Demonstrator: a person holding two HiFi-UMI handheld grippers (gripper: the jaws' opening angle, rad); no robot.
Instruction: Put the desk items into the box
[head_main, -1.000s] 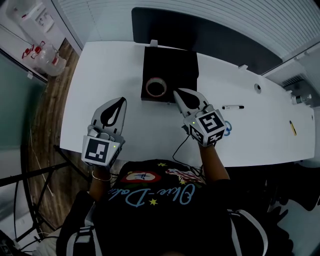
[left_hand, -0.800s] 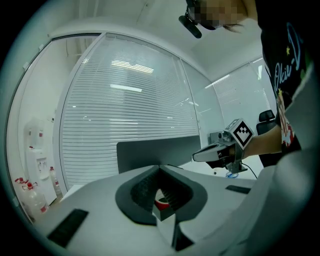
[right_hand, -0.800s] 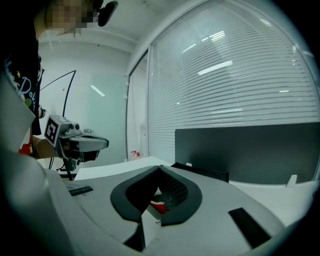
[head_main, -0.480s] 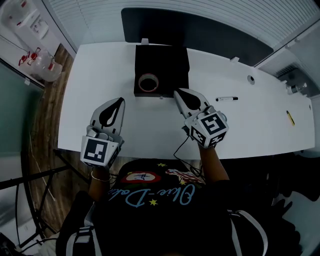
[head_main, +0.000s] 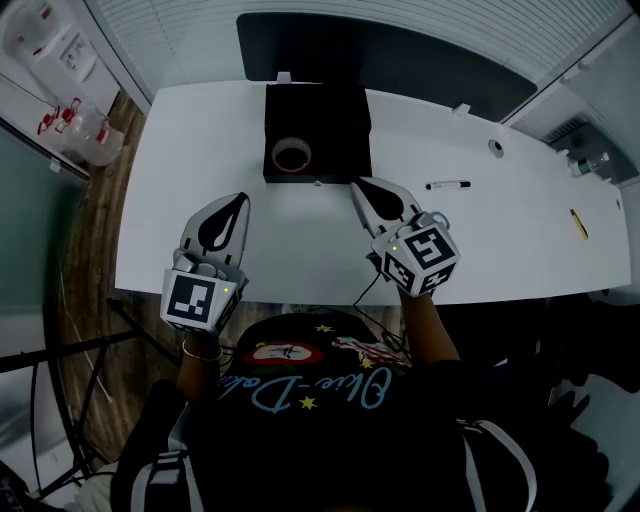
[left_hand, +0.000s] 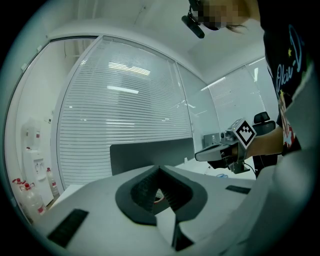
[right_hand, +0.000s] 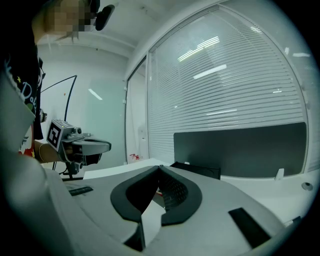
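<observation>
Your left gripper (head_main: 242, 199) and right gripper (head_main: 358, 185) are both clenched empty, on the near side of the box (head_main: 340, 120) holding the tape roll (head_main: 291, 155); the marker (head_main: 449, 185) lies right of it. Reach without opening and you'll likely shove the marker away

The white desk (head_main: 190, 160) in front of me carries an open black box (head_main: 345, 135) at its far middle, standing close to the far edge. To the right of that box a marker pen (head_main: 449, 185) lies flat on the bare top. Well apart from it, near the right end, lies a small yellow-and-dark stick (head_main: 578, 223) that I cannot name more closely. A thin dark cable (head_main: 364, 294) crosses the near edge toward me.
</observation>
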